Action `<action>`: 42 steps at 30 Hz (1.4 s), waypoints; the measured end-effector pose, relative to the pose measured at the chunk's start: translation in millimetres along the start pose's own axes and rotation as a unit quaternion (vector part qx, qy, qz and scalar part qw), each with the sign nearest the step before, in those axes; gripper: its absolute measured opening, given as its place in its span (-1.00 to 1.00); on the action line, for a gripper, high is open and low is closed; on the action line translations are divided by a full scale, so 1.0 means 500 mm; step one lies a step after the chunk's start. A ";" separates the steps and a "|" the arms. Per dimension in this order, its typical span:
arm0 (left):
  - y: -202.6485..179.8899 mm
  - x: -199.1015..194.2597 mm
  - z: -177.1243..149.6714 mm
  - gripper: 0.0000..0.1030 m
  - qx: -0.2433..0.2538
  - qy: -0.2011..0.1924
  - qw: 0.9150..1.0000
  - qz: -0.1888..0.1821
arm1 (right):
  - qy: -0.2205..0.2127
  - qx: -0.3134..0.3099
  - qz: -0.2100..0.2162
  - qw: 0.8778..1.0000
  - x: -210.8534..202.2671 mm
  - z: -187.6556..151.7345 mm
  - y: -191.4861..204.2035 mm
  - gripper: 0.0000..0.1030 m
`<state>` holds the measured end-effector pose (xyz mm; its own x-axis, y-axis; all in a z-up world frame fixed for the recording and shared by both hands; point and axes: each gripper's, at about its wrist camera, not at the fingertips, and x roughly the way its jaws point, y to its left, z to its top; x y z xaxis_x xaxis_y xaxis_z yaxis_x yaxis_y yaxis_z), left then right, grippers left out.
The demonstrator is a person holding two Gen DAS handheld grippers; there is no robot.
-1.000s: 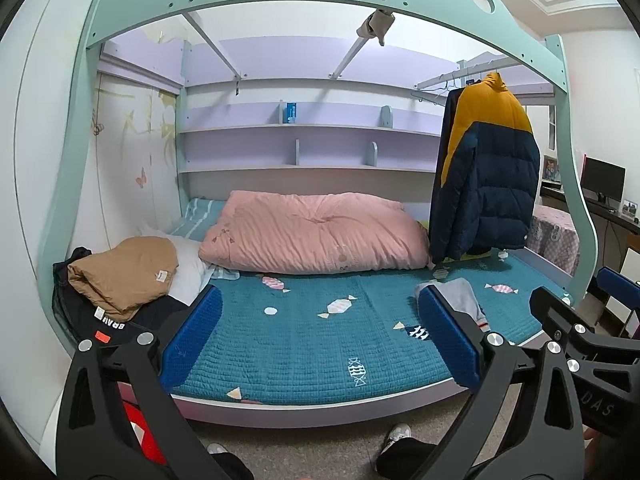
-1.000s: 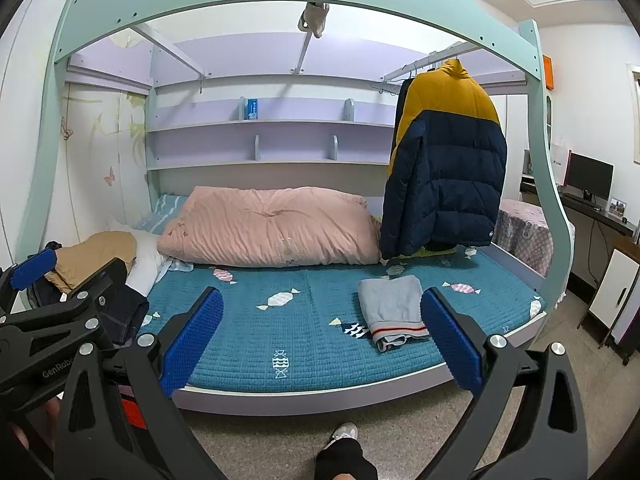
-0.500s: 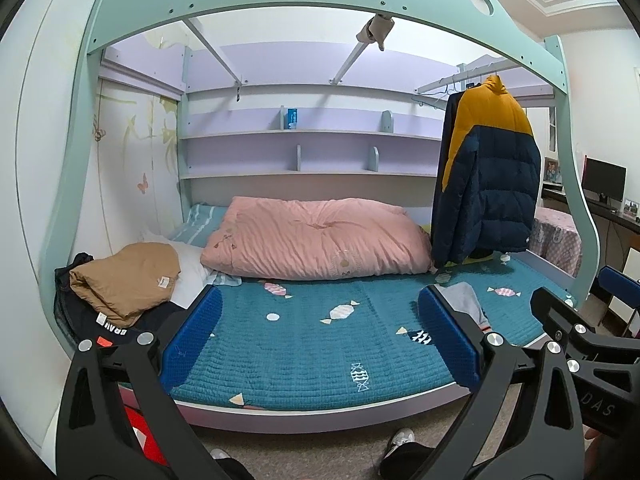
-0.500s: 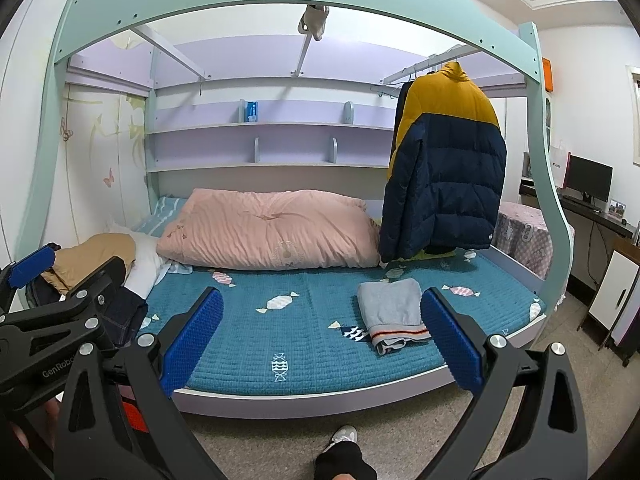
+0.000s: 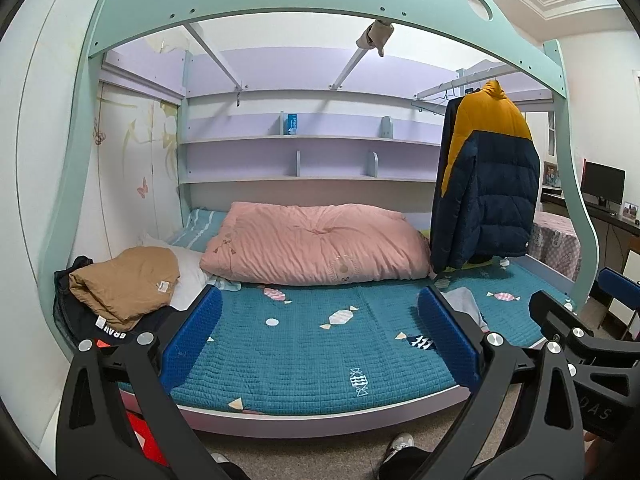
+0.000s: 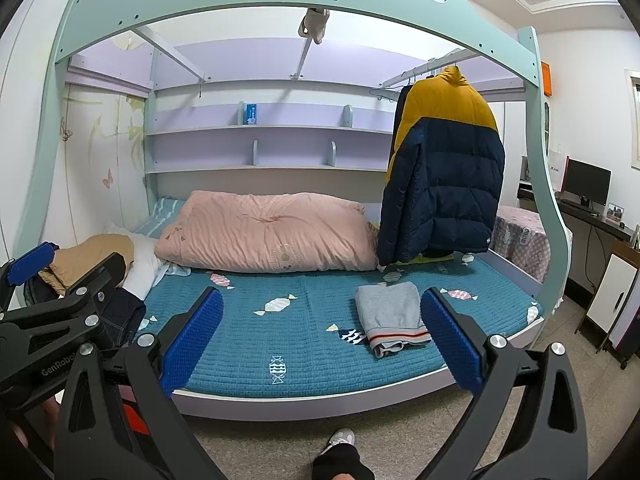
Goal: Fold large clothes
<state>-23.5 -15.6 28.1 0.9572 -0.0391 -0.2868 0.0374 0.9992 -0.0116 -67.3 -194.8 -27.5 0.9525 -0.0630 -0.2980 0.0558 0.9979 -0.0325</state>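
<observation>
With both my left gripper point(image 5: 322, 338) and right gripper point(image 6: 320, 338) wide open and empty, the unfolded clothes pile point(image 5: 120, 284) lies at the bed's point(image 5: 304, 360) left end, nearer my left

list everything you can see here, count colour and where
jacket: 1, navy and yellow, hanging at bed's right
grey garment: 1, folded, on mattress right
tan garment: 1, folded, on pile at bed's left
dark clothes: heap, under tan garment
duvet: 1, pink, back of bed
mattress: 1, teal, candy print
box: 1, blue, top shelf
monitor: 1, black, desk far right
bed frame: 1, mint green
left gripper: 1, black, blue fingers, open, empty
right gripper: 1, same, open, empty
</observation>
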 end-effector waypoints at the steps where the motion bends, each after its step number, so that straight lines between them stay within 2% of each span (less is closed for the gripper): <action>1: 0.001 0.000 0.000 0.91 0.000 0.001 1.000 0.000 | 0.000 -0.001 0.000 1.000 0.000 0.000 0.000 0.86; 42: -0.026 -0.015 0.013 0.91 -0.003 -0.010 1.000 0.007 | -0.003 0.001 -0.001 1.000 -0.001 0.000 -0.007 0.86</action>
<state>-29.1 -28.5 36.4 0.9630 -0.0251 -0.2683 0.0225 0.9997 -0.0128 -68.0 -198.1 -26.9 0.9544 -0.0646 -0.2915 0.0580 0.9978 -0.0311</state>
